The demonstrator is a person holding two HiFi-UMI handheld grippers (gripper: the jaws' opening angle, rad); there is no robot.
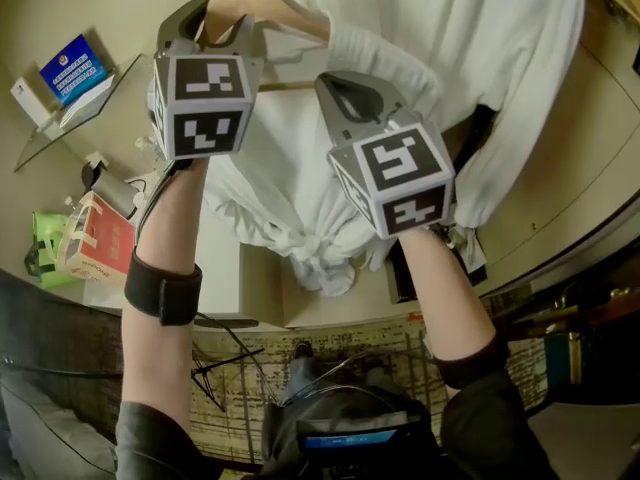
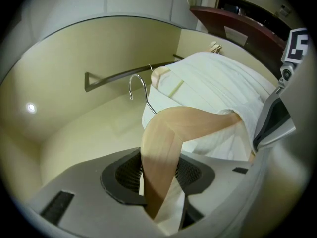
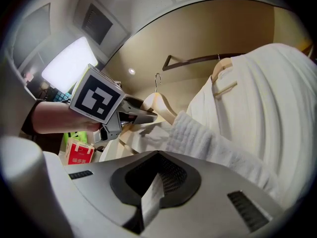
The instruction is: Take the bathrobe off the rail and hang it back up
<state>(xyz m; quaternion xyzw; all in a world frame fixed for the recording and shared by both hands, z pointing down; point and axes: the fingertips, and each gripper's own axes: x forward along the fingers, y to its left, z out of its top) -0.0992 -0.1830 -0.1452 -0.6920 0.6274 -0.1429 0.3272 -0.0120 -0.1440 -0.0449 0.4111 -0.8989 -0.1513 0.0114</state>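
In the head view a white bathrobe (image 1: 290, 208) sags between my two grippers, draped on a light wooden hanger (image 1: 270, 3). My left gripper (image 1: 215, 18) is shut on one arm of that hanger (image 2: 163, 143), with a fold of robe cloth beside the wood. The hanger's metal hook (image 2: 139, 87) hangs free, below and in front of the dark rail (image 2: 124, 76). My right gripper (image 1: 348, 96) is shut on a strip of the robe's towelling (image 3: 151, 197) near the shoulder. From the right gripper view, the left gripper (image 3: 141, 117) holds the hanger (image 3: 159, 103) under the rail (image 3: 198, 61).
A second white robe (image 3: 257, 98) hangs on its own hanger (image 3: 222, 69) on the rail at the right. A glass shelf (image 1: 95, 98) with a blue card, a red box (image 1: 98, 240) and a green bag (image 1: 45, 246) sit at the left. A dark wood shelf (image 2: 233, 24) lies beyond.
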